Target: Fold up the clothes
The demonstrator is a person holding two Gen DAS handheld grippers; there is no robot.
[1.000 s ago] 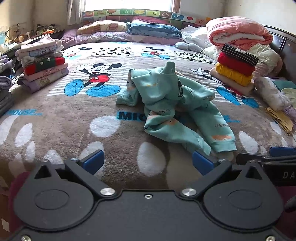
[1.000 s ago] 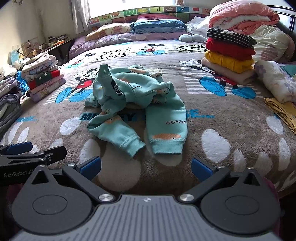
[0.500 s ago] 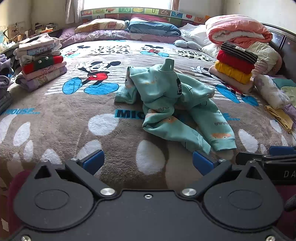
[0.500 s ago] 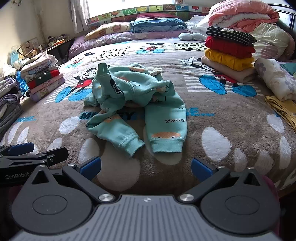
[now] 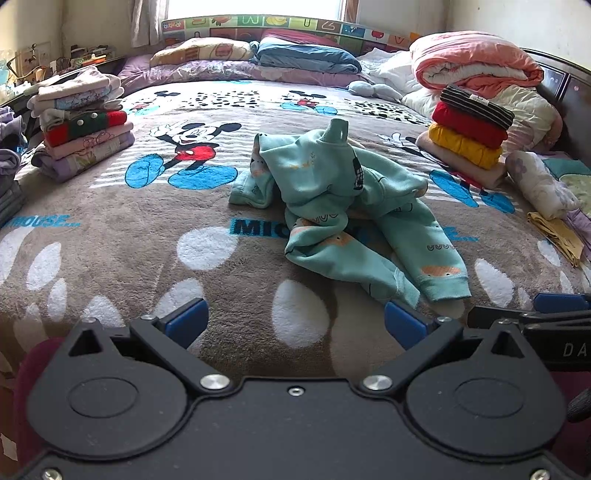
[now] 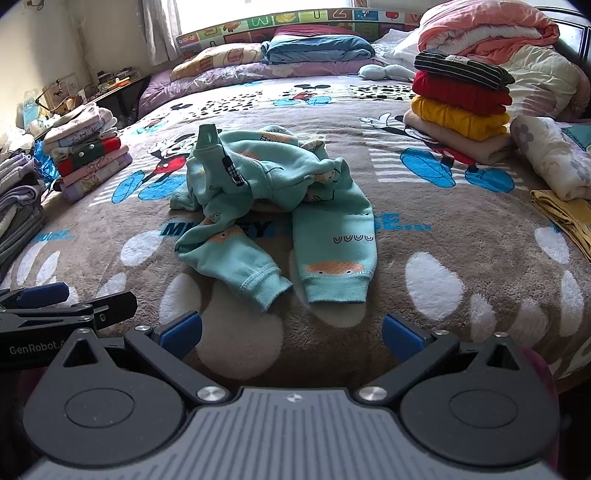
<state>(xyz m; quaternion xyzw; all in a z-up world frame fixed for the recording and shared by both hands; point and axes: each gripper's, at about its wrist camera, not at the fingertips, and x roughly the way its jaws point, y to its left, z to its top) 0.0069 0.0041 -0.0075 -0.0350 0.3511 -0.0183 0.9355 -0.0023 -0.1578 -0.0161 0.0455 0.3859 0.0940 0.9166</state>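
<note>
A brown Mickey Mouse blanket (image 5: 110,236) covers the bed. At its head lie a patterned pillow (image 5: 201,51) and, beside it, a folded blue quilt (image 5: 306,59) on a purple bedspread (image 5: 229,70). A rolled pink-and-white duvet (image 5: 476,61) sits at the blanket's far right corner. A colourful alphabet-tile headboard (image 5: 258,24) runs behind the pillow, under a bright window (image 5: 251,5). Left of the blanket stands a cluttered dark side table (image 6: 110,86).

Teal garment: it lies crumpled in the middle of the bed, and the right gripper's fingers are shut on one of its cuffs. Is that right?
Not quite. The teal garment does lie crumpled mid-bed, but the right gripper is open and short of the cuffs, gripping nothing. The right wrist view shows it.
</note>
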